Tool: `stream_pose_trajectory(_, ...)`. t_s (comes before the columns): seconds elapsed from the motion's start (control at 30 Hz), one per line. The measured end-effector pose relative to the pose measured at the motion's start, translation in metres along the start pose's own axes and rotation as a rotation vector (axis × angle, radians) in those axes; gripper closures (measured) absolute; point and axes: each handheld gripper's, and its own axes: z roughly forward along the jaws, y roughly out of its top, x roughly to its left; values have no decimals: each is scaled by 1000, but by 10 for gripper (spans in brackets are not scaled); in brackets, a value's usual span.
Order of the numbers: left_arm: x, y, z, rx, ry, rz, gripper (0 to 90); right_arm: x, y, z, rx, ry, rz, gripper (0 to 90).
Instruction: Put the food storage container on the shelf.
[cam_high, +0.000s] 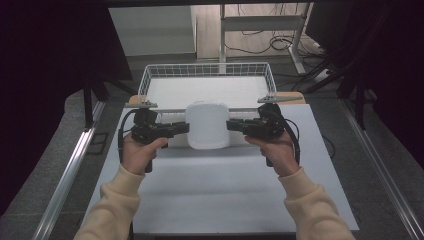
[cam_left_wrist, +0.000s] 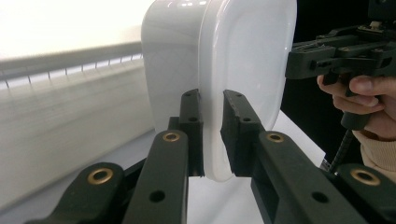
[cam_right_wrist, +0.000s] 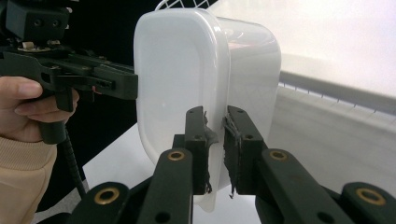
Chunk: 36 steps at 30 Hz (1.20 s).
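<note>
A white plastic lidded container (cam_high: 207, 125) hangs above the white table, carried between both grippers in front of the wire basket. My left gripper (cam_high: 184, 128) is shut on the rim at its left side. In the left gripper view the rim of the container (cam_left_wrist: 219, 70) runs between the two black pads, with my left gripper (cam_left_wrist: 212, 135) pinching it. My right gripper (cam_high: 231, 125) is shut on the opposite rim. The right gripper view has the container (cam_right_wrist: 187, 70) clamped in my right gripper (cam_right_wrist: 215, 149), and the other gripper (cam_right_wrist: 70, 74) beyond it in a hand.
A white wire basket (cam_high: 145, 80) with a white liner stands at the table's far edge, just behind the container. The white tabletop (cam_high: 215, 190) spreads out toward the person. Metal rails run along both sides, and cables lie on the floor at the back.
</note>
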Motion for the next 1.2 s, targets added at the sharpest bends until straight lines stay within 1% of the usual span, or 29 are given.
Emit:
stream_pose_trajectory(0.23, 2, 16, 0, -3, 7, 6, 794, -3, 16, 1, -4, -11, -2, 795)
stream_pose_trajectory(0.37, 4, 27, 0, -4, 6, 9, 794, -6, 25, 1, -6, -7, 3, 795)
stream_pose_trajectory(0.67, 12, 56, -2, 1, -3, 8, 794, -11, 52, 3, -2, -10, 6, 794)
stream_pose_trajectory(0.87, 15, 70, -4, -3, 5, 15, 794, -13, 68, 7, 0, -14, 12, 794)
stream_pose_trajectory(0.9, 15, 71, -5, -3, 7, 15, 794, -14, 70, 7, -1, -15, 7, 794)
stream_pose_trajectory(1.1, 19, 82, -4, 3, 3, 4, 795, -17, 79, 10, 2, -13, 18, 793)
stream_pose_trajectory(1.2, 21, 87, -3, 9, 5, 6, 795, -20, 83, 12, 5, -16, 29, 792)
